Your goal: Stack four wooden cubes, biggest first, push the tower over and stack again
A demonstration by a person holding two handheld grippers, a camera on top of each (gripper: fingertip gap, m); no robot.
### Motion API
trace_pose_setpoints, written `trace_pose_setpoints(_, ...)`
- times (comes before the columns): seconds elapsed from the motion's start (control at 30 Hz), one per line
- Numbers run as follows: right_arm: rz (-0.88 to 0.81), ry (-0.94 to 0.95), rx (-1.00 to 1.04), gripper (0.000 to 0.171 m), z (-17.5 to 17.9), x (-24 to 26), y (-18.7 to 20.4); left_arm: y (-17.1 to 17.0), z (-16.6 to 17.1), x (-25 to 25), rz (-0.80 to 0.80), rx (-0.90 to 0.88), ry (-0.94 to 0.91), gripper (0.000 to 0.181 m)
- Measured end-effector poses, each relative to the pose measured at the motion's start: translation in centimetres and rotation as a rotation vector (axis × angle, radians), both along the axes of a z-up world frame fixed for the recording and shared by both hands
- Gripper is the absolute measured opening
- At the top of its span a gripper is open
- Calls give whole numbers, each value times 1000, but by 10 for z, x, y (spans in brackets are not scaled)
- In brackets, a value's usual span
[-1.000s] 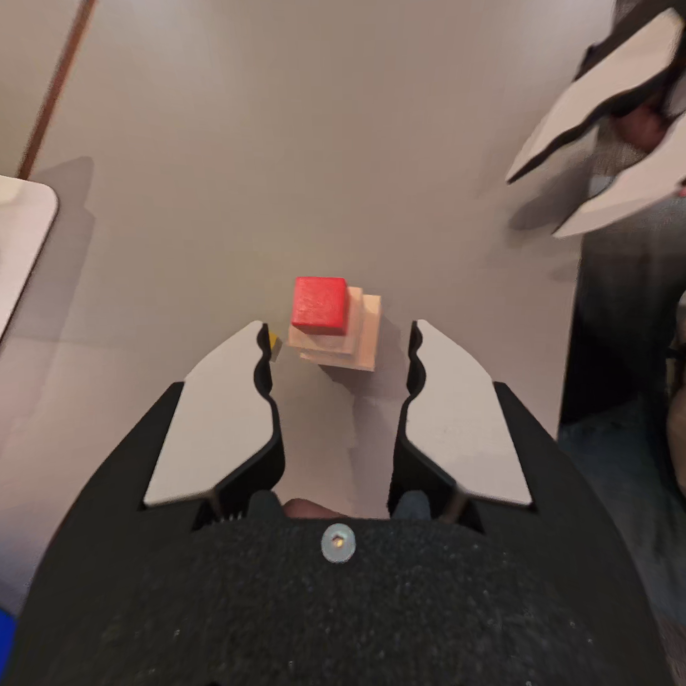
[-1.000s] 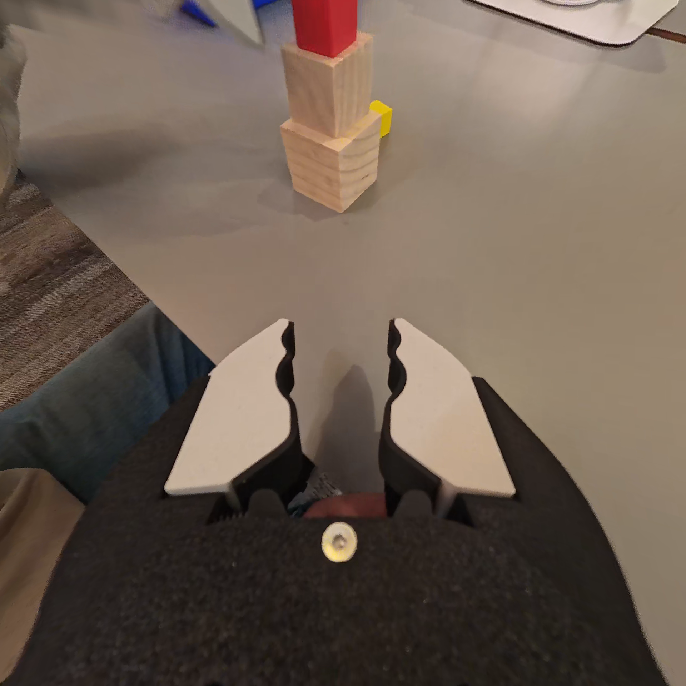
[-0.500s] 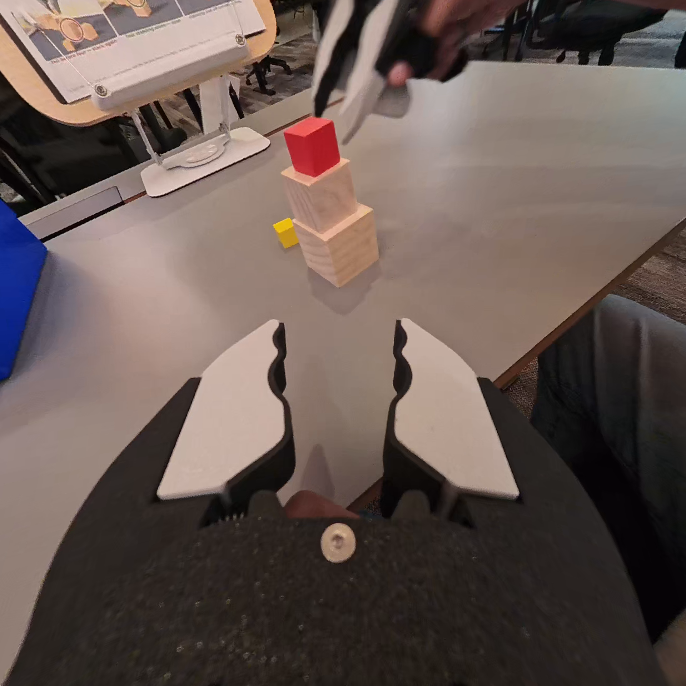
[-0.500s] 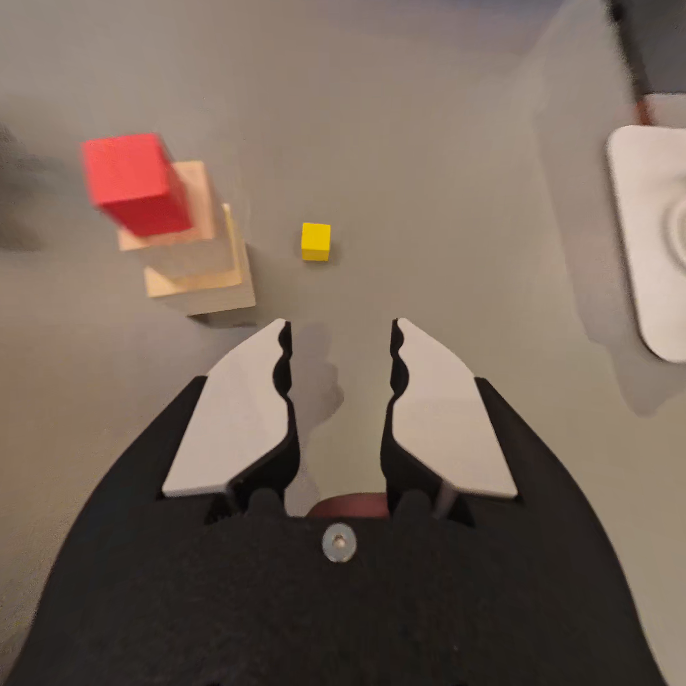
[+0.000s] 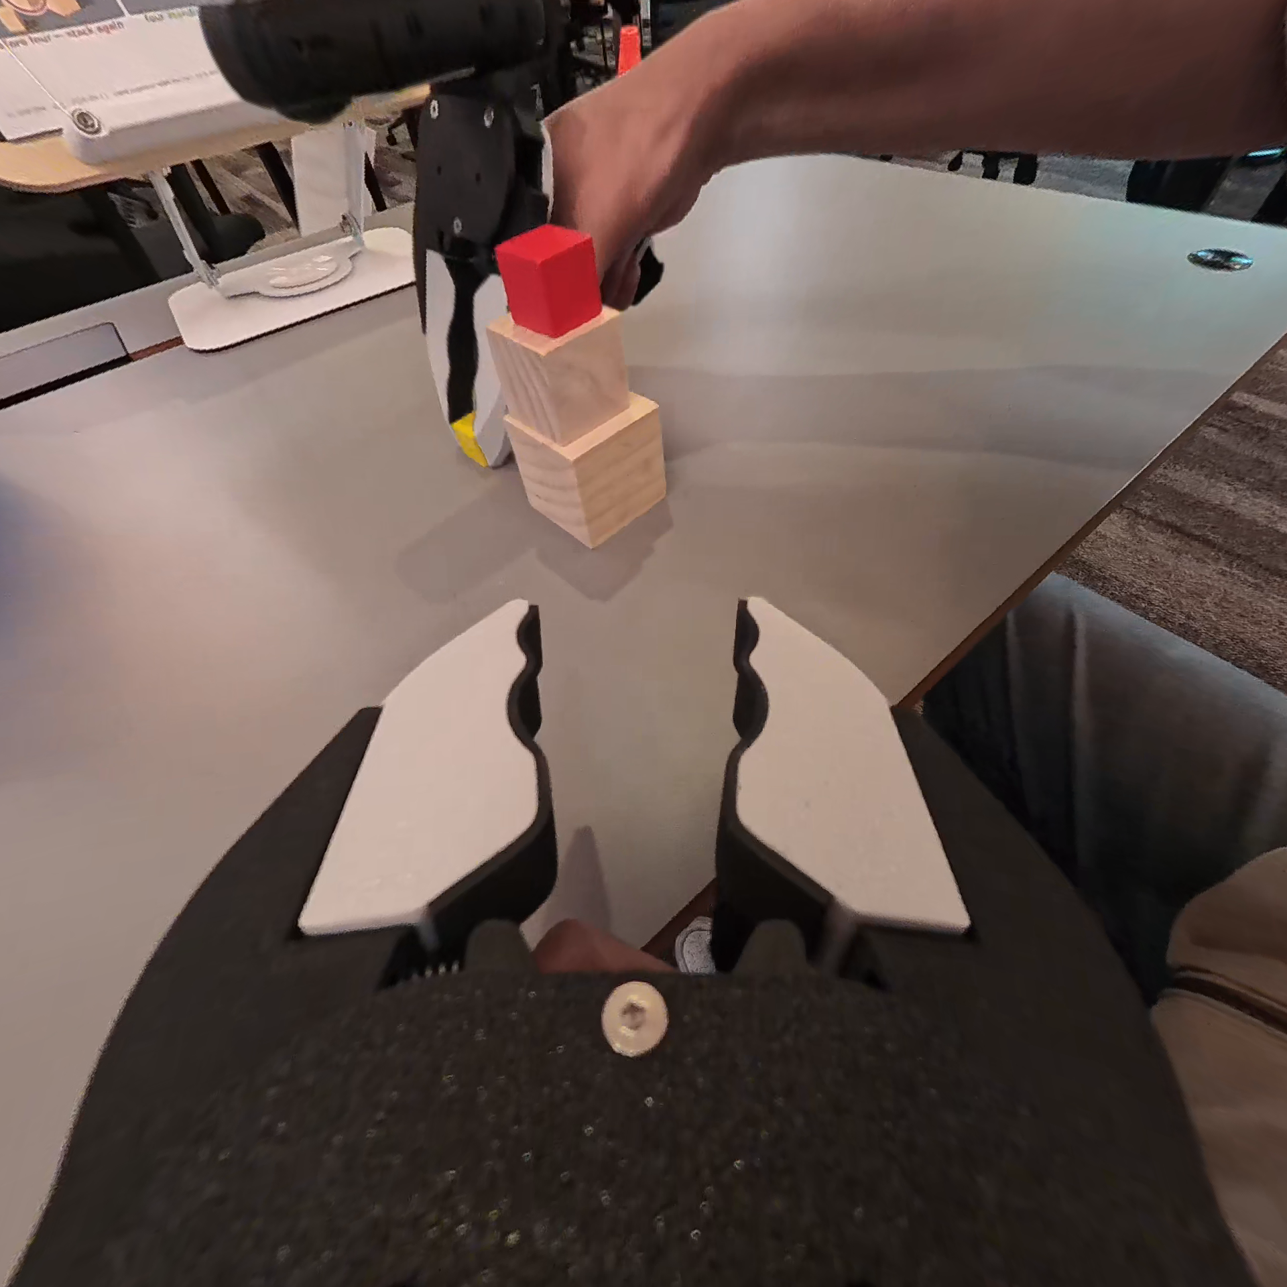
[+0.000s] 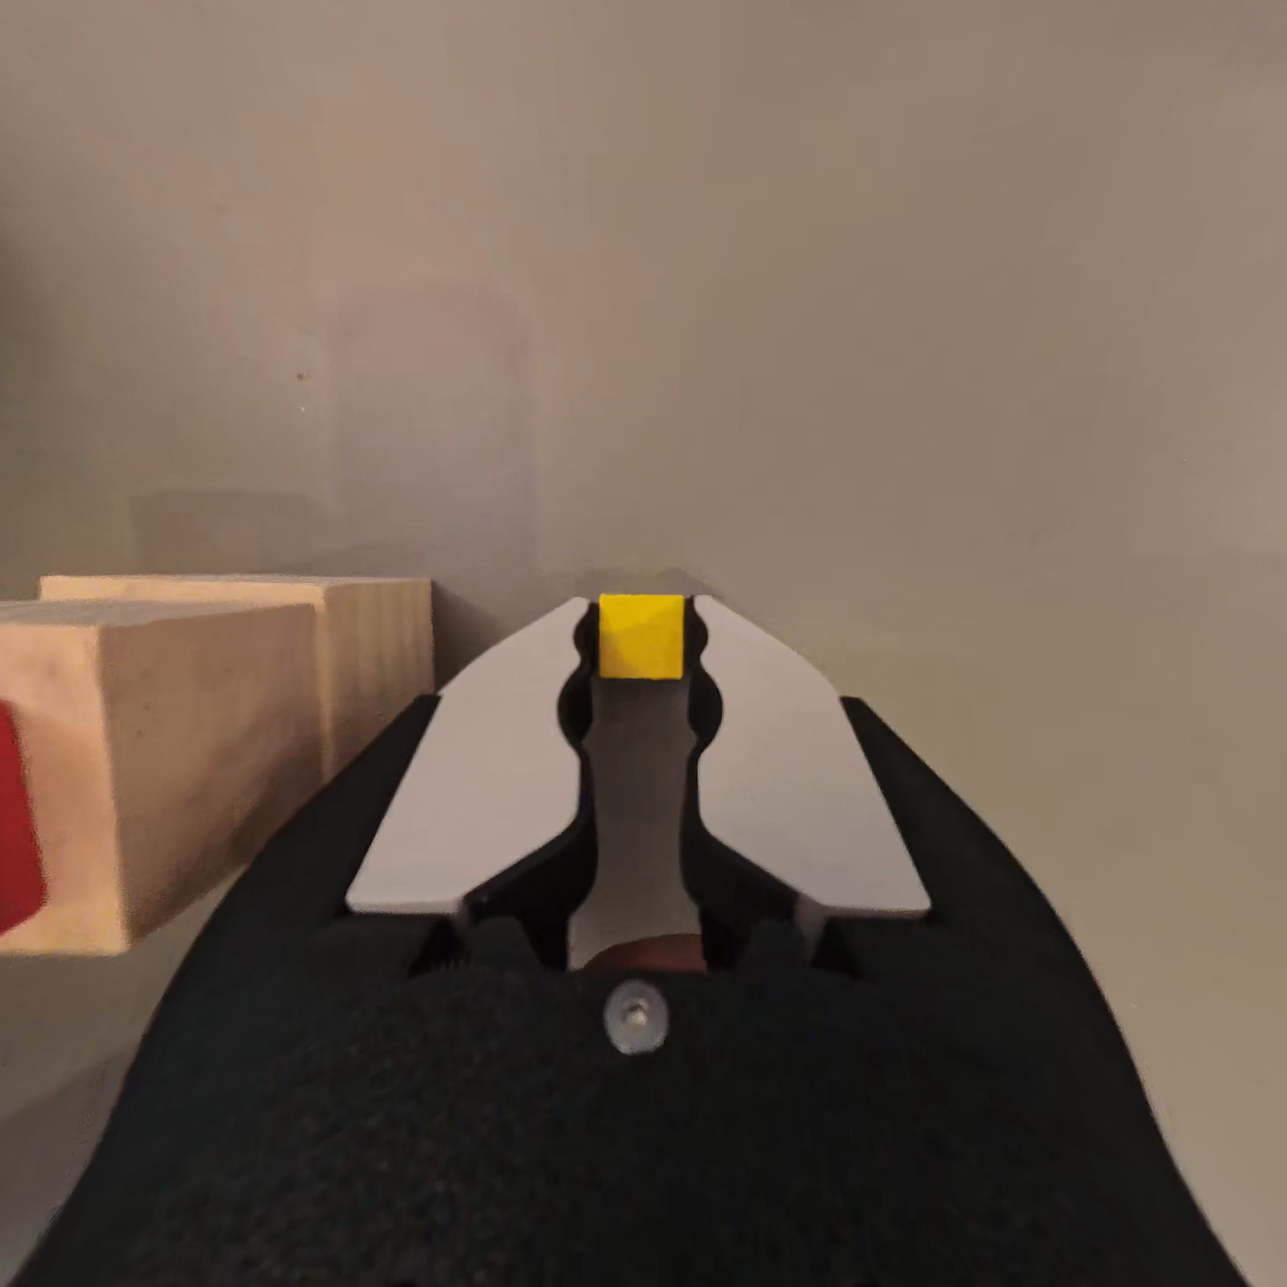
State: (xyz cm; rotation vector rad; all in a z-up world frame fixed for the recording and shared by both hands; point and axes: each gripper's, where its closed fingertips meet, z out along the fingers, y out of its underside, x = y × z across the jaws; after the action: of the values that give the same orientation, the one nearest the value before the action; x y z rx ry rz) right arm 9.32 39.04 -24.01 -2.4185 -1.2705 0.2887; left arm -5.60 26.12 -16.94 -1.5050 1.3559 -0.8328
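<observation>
1. the right gripper [image 6: 641, 630] points down at the worktop [image 6: 905, 348], its fingertips closed on the sides of the small yellow cube [image 6: 641, 635], which seems to sit on the surface still.
2. just beside it stands the tower: red cube [image 5: 550, 278] on a mid-size plain wooden cube [image 5: 560, 379] on the largest cube [image 5: 592, 477].
3. the left gripper [image 5: 637, 668] hangs back near the worktop edge, jaws well apart and empty.
4. risk: the near finger is almost against the tower, so a lift that drifts sideways could knock it down early; the grip is at the very tips, so the cube might pivot or slip.
5. no containers in view.
</observation>
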Motion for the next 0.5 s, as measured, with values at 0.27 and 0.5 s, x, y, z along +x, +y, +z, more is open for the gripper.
trace_pose_setpoints(0.27,-33,-17,212,23,85,21,6,14,-3,-1,40,20,8,51)
trace_pose_setpoints(0.5,62,38,272,23,164,-27,-56,42,-8,9,86,-25,31,50)
